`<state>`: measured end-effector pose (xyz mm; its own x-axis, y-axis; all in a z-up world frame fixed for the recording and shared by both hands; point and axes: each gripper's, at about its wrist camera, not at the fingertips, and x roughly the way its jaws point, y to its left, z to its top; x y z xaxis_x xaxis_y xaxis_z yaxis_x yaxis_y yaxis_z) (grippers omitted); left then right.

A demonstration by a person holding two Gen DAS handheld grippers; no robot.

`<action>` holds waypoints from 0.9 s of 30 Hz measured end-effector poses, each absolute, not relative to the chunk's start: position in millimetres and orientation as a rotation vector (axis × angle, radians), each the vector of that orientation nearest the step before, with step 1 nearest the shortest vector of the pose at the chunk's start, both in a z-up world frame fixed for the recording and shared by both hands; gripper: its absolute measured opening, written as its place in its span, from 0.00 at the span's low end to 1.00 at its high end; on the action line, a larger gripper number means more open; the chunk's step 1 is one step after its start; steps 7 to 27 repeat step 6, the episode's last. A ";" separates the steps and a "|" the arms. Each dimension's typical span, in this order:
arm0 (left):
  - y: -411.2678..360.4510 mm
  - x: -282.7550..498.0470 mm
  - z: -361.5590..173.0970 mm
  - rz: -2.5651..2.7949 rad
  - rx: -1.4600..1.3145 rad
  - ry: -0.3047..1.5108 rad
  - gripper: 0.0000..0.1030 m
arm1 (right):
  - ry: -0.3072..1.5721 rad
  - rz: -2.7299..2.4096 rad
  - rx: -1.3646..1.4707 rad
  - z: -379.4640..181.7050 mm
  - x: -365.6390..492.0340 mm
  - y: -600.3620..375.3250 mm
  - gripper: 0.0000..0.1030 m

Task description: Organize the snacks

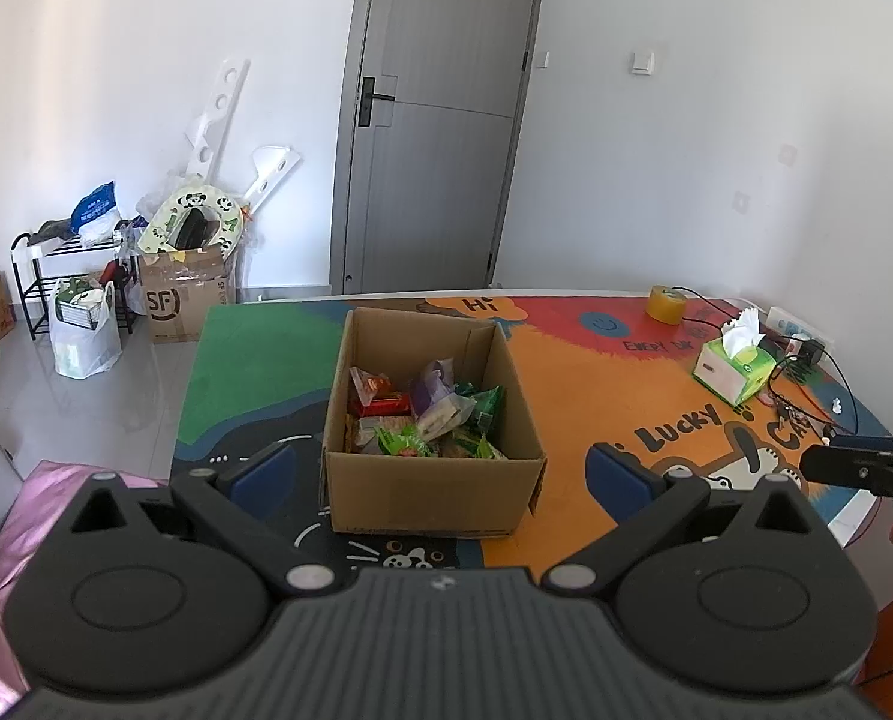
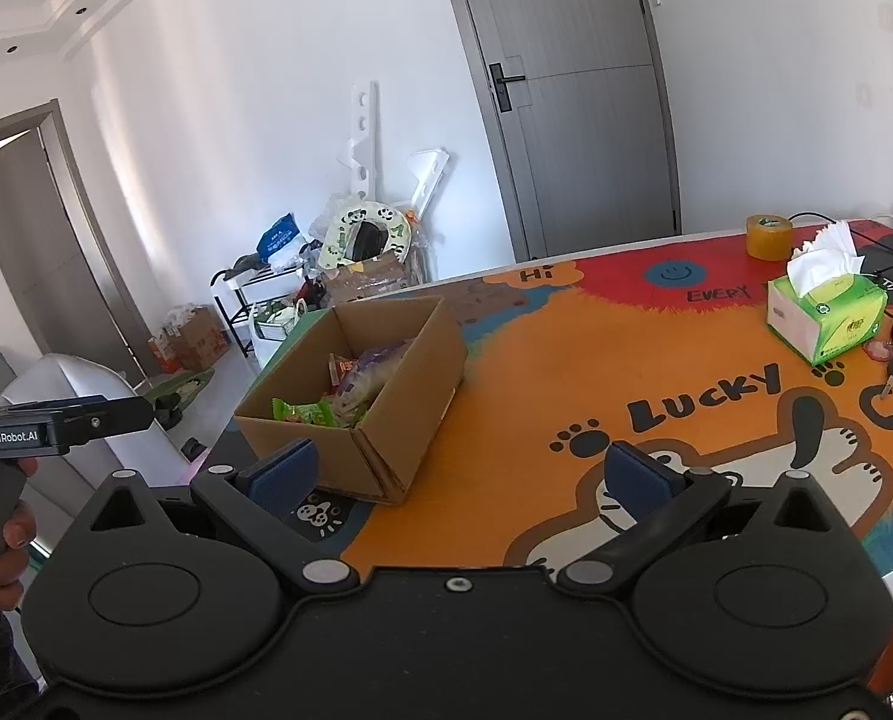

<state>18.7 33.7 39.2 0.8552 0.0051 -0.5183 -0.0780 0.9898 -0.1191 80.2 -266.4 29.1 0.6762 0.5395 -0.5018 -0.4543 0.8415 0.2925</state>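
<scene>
Two wrist fisheyes look across one bench from its near edge.

The left wrist view faces the cardboard box [image 1: 434, 420] head-on and close, toward the grey door [image 1: 440, 114] beyond the far edge. The right wrist view sits further right, angled left, with the box [image 2: 356, 396] further off. Both share the box, tissue box [image 1: 734, 366] [image 2: 824, 312], tape roll [image 1: 667, 303] [image 2: 769, 236] and door.

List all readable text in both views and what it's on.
"SF": cardboard box on the floor
"GenRobot.AI": left gripper's body
"Hi": table mat
"EVERY": table mat, rest of the line hidden
"LUCKY": table mat; next word cut off, "CA" visible
Tissue box print, snack wrappers in the snack box, blue bag: too small to read.
</scene>
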 end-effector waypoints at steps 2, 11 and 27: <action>33.6 19.6 39.7 0.043 -0.137 0.544 0.99 | 0.612 0.562 0.147 27.7 79.8 -266.3 1.00; 33.2 19.7 39.7 0.044 -0.137 0.544 0.99 | 0.613 0.563 0.145 26.4 79.6 -266.0 1.00; 33.2 19.7 39.7 0.044 -0.137 0.544 0.99 | 0.613 0.563 0.145 26.4 79.6 -266.0 1.00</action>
